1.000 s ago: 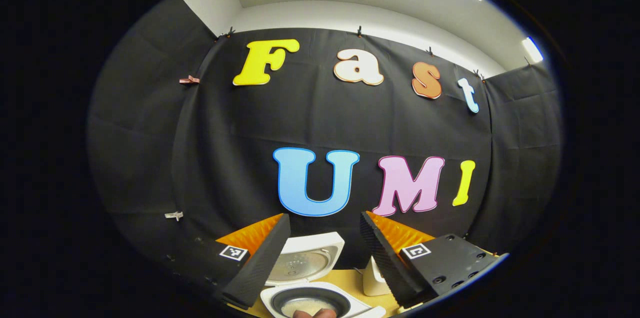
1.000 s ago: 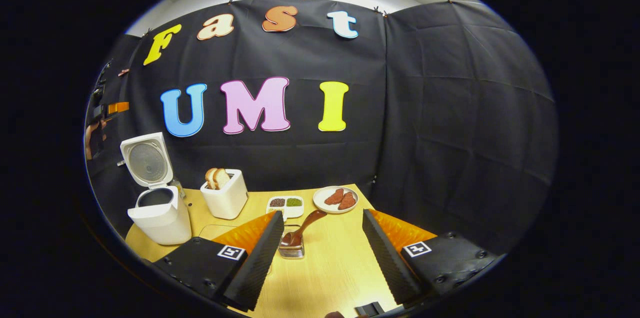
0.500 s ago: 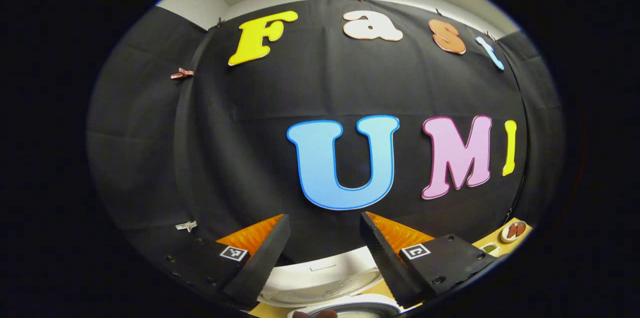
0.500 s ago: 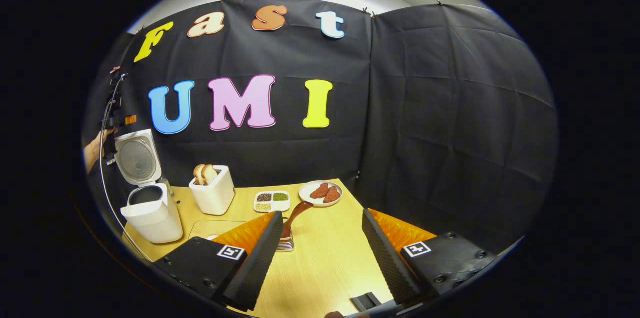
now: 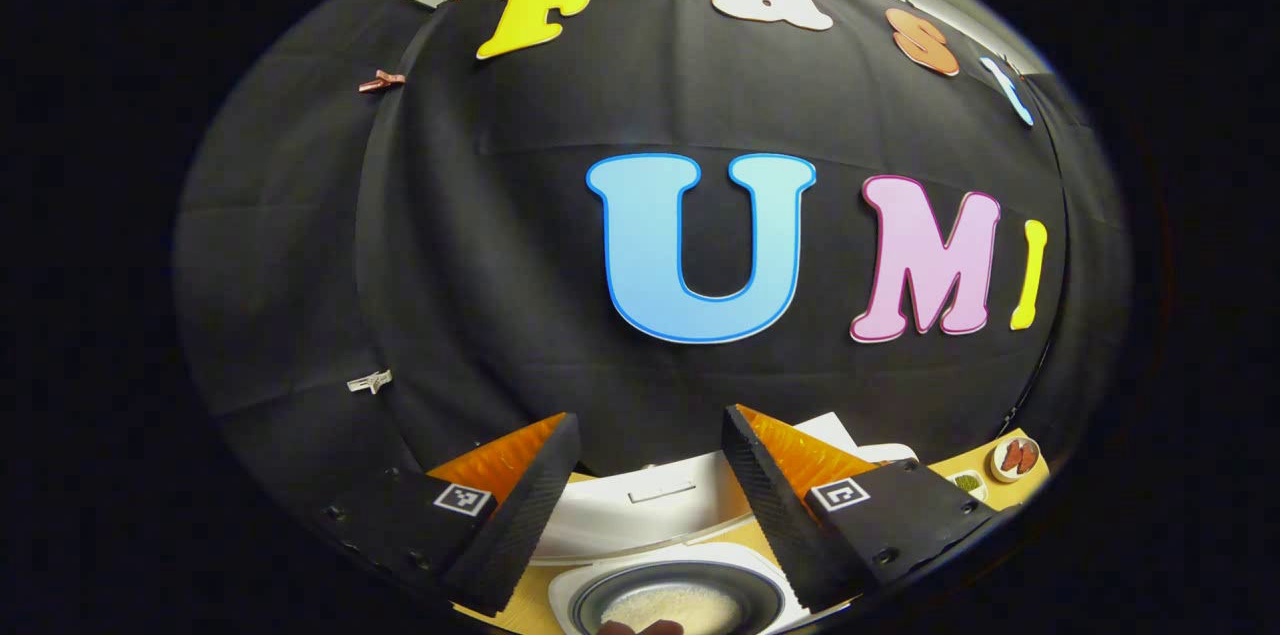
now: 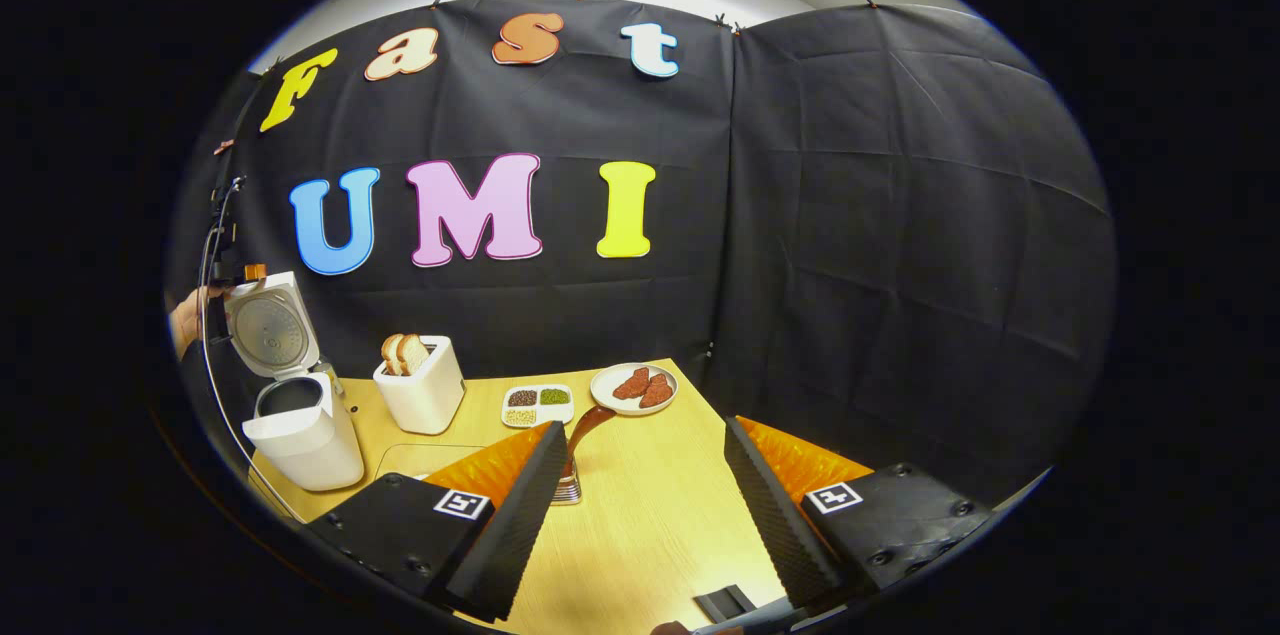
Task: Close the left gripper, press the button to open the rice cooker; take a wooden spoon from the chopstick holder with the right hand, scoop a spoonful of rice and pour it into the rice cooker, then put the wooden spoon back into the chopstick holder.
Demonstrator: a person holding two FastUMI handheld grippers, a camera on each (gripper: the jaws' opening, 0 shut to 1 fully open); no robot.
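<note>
With your right gripper [image 6: 645,505] spread and empty above the table [image 6: 640,535], the wooden spoon [image 6: 578,435] stands upright in the chopstick holder [image 6: 567,490] just past its left finger. Stiff, light and likely slick, it wants a firm pinch on the handle. Your left gripper [image 5: 645,505], also spread, hovers over the open rice cooker [image 5: 680,595].

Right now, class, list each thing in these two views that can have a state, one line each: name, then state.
rice cooker: lid up, rice in the pot
wooden spoon: standing in the chopstick holder
toaster: bread slices sticking up from its slot
plate: holds reddish food pieces
divided dish: compartments filled
left gripper: open, above the cooker
right gripper: open, holds nothing
</note>
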